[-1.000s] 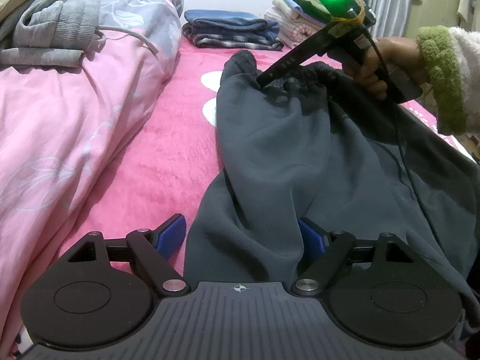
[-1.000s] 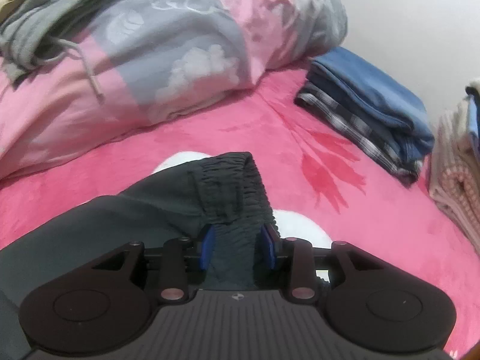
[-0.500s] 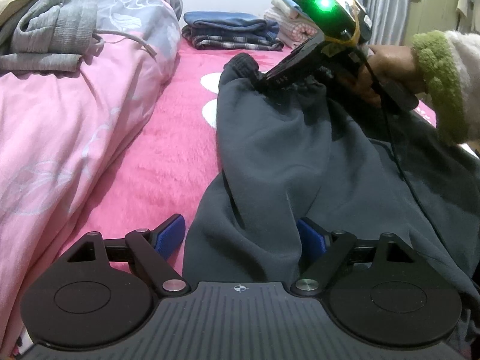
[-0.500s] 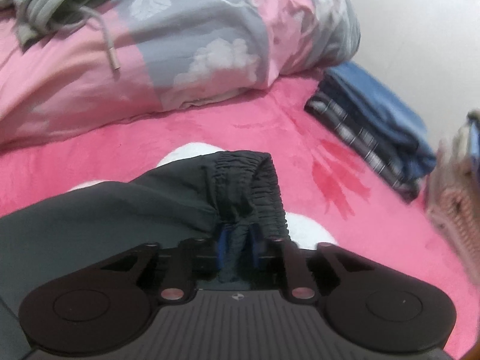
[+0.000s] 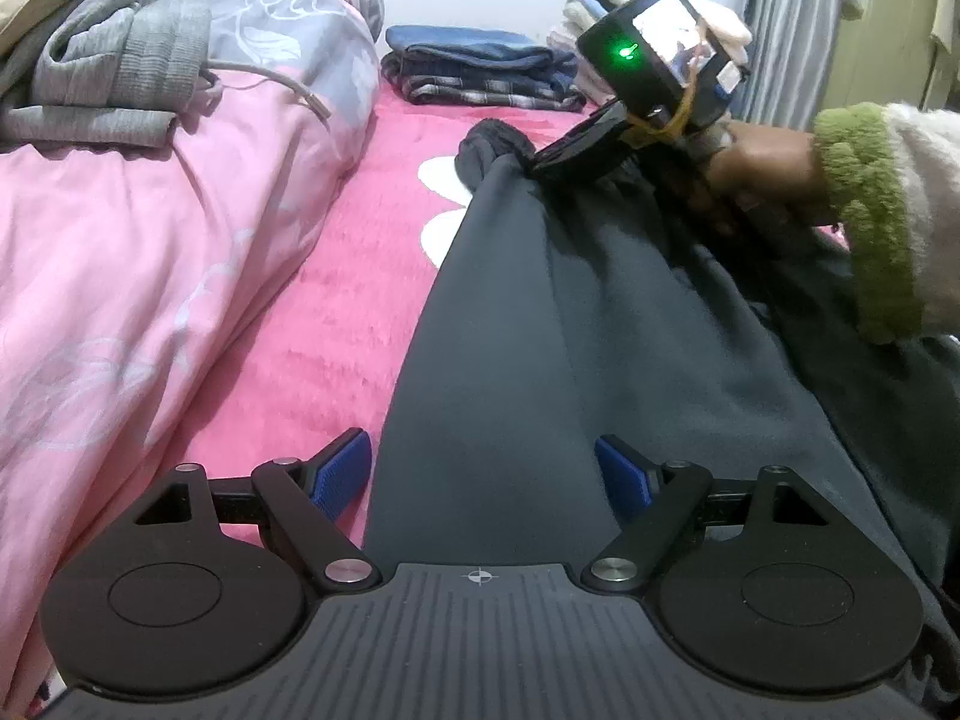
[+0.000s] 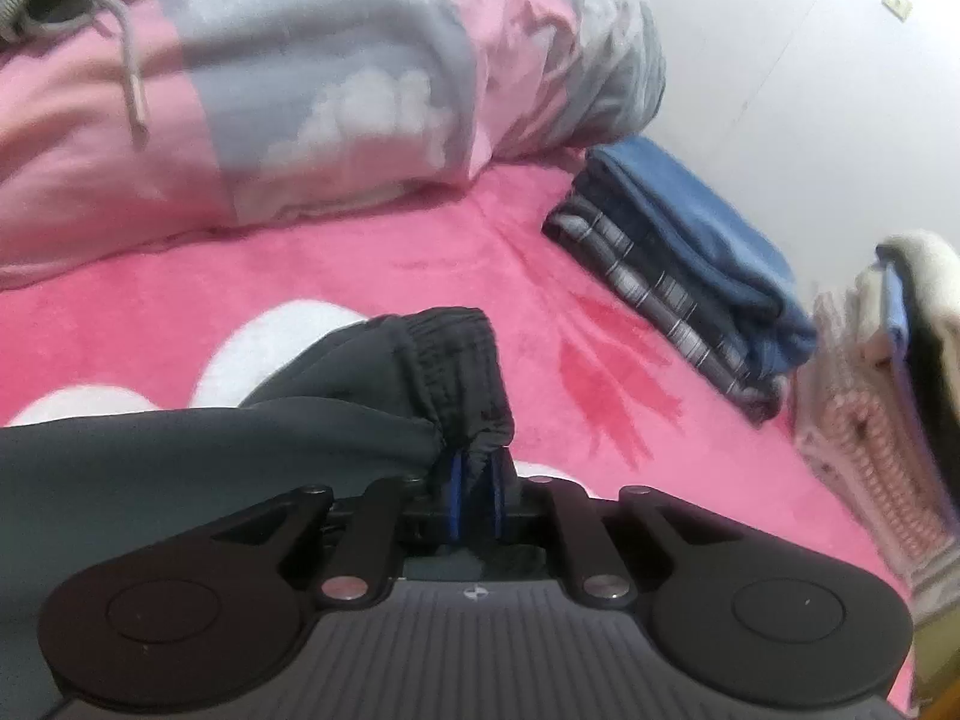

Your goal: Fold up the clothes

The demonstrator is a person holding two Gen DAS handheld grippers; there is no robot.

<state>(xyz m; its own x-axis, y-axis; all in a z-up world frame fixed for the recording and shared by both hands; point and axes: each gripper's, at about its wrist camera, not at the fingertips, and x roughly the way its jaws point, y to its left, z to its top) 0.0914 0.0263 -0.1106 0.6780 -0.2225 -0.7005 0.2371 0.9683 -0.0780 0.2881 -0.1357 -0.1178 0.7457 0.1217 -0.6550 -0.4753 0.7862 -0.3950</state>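
Observation:
Dark grey sweatpants (image 5: pixel 540 324) lie along the pink bed (image 5: pixel 336 324). My left gripper (image 5: pixel 483 474) is open, its blue pads on either side of the near pant fabric, not closed on it. My right gripper (image 6: pixel 474 498) is shut on the elastic waistband (image 6: pixel 462 360) at the far end and lifts it a little off the bed. It also shows in the left wrist view (image 5: pixel 540 165), held by a hand in a green-cuffed sleeve.
A pink and grey duvet (image 5: pixel 150 228) with a grey hoodie (image 5: pixel 108 84) on it lies to the left. Folded blue and plaid clothes (image 5: pixel 480 69) sit by the far wall, and another folded stack (image 6: pixel 882 384) stands to their right.
My right gripper closed on the waistband and raised it, pulling the pants taut and smoother. My left gripper stayed open over the near fabric.

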